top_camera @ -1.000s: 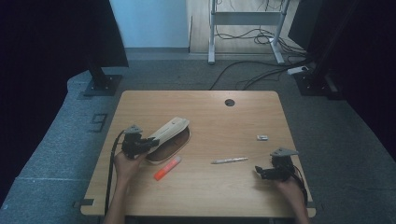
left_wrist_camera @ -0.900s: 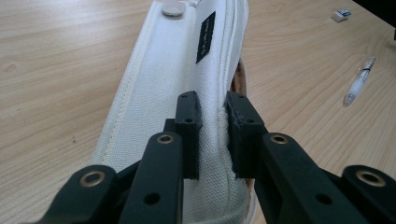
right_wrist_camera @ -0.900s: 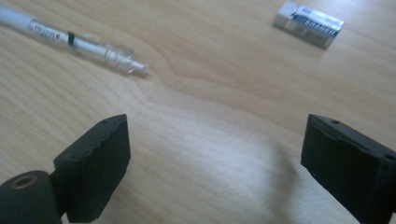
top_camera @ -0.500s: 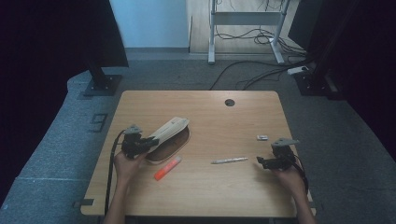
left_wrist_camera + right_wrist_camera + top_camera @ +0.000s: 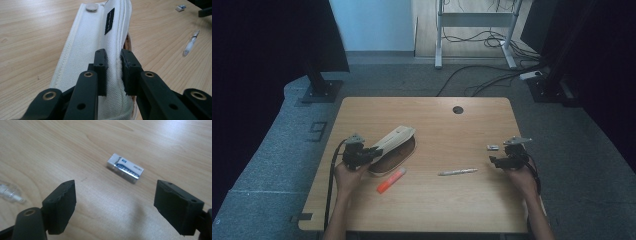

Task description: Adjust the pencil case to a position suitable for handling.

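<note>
Here, left to right across the table (image 5: pixel 427 205):

Left gripper (image 5: pixel 371 151): its jaws are clamping the near edge of the pouch, the white canvas pinched between the two black pads (image 5: pixel 101 65) in the left gripper view.

Pouch (image 5: pixel 393 146): it is lying at the table's left-centre, pointing away from the left hand (image 5: pixel 346 175) at a slant; its white flap (image 5: pixel 85 47) is standing lifted over a brown inside, with a metal snap (image 5: pixel 91 7) at the far end and a black label (image 5: pixel 109 20) along the flap.

Marker (image 5: pixel 391 180): an orange one is lying just beside the pouch's near side, apart from it.

Pen (image 5: pixel 457 172): a clear one is lying near the table's middle, between the pouch and the right gripper.

Eraser (image 5: pixel 125 167): a small white block in a blue-printed sleeve is lying flat near the right edge, just beyond the right gripper's tips.

Right gripper (image 5: pixel 123 202): its jaws are standing wide apart over bare wood and have just been closing a little; nothing is sitting between them, and the eraser is lying ahead of the gap, untouched.

Right hand (image 5: pixel 523 176): it is holding the gripper at the table's right edge, pointing leftward.
</note>
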`<state>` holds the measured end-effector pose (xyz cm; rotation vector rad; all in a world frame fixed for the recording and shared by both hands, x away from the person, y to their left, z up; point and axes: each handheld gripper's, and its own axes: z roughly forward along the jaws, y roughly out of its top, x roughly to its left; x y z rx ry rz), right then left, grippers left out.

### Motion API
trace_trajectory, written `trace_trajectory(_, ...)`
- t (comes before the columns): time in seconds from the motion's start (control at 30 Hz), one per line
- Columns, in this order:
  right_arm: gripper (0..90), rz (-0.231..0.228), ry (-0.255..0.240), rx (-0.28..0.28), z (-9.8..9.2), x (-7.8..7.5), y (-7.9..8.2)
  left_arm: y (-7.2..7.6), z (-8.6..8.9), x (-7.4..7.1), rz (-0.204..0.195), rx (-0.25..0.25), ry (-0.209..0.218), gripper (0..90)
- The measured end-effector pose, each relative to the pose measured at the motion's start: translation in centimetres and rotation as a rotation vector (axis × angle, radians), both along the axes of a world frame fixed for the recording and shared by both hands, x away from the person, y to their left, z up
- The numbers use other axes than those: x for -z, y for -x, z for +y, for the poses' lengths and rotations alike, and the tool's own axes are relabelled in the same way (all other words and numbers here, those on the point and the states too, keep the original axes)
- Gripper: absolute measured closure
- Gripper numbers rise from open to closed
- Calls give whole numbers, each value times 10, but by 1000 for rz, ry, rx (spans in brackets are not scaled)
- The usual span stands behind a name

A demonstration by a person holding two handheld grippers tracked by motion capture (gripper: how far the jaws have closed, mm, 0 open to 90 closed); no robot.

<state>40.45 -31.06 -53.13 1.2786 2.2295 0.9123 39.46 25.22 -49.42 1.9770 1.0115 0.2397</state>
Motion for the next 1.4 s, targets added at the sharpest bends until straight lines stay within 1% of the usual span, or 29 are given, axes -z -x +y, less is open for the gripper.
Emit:
trace_trajectory(0.1, 205, -2, -6, 0, -1, 1, -6, 0, -1, 0, -6, 3, -3, 764)
trace_trajectory(0.47, 258, 11, -13, -10, 0, 7, -27, 0, -2, 1, -8, 15, -5, 763)
trace_trajectory(0.63, 295, 20, -9, -22, 0, 10, -36, 1, -2, 1, -8, 16, -7, 763)
trace_trajectory(0.77, 305, 24, 3, -21, -1, 11, -42, 1, -3, 0, -13, 15, -9, 763)
trace_trajectory(1.0, 335, 37, 1, -38, -3, 13, -49, 1, -4, 1, -15, 17, -11, 763)
trace_trajectory(1.13, 375, 42, -30, -54, -4, 14, -51, 1, -4, 1, -16, 17, -13, 763)
trace_trajectory(1.27, 451, 42, -27, -82, -1, 13, -48, 1, -5, 1, -18, 19, -15, 763)
trace_trajectory(1.4, 530, 52, -19, -98, 3, 11, -44, 1, -5, 1, -17, 21, -17, 762)
